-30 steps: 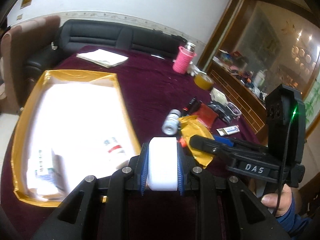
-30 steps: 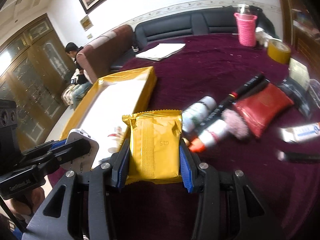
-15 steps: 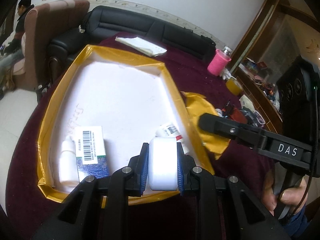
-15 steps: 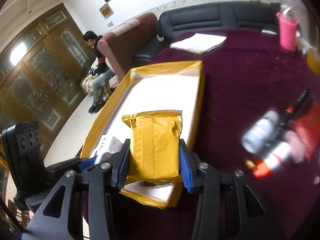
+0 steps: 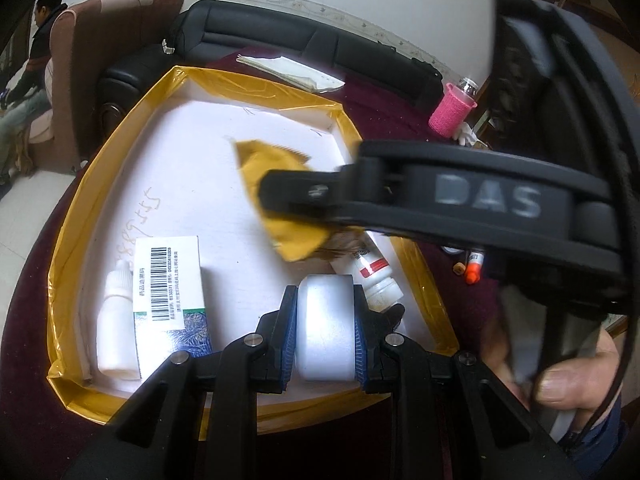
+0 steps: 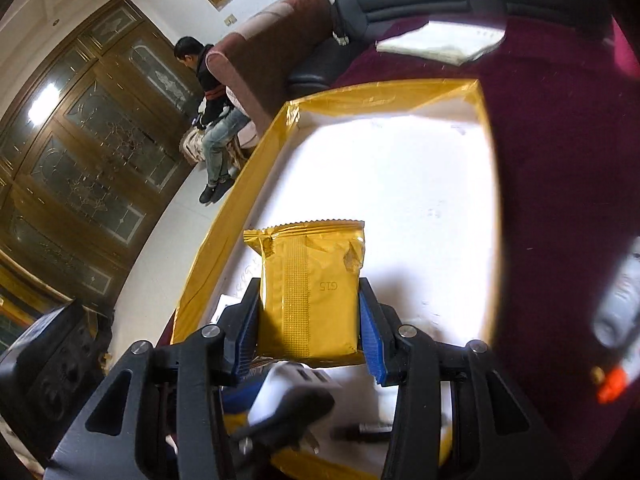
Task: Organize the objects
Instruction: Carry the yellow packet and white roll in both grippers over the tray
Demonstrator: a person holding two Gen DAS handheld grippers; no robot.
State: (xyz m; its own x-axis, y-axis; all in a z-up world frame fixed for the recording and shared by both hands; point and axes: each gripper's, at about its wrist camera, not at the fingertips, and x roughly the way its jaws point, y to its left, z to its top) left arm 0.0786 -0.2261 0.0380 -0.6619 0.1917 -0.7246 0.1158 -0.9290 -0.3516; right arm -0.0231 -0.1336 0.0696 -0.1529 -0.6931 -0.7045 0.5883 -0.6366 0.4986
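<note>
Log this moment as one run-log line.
left claw: shut on white block | right claw: shut on yellow packet | both over yellow-rimmed tray | tray holds: dropper bottle, barcode box, pill bottle

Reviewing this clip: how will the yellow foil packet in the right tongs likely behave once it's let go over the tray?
The yellow packet looks crinkly and thin, so probably light and floppy. Being flat, it should land flat in the tray, not roll.
</note>
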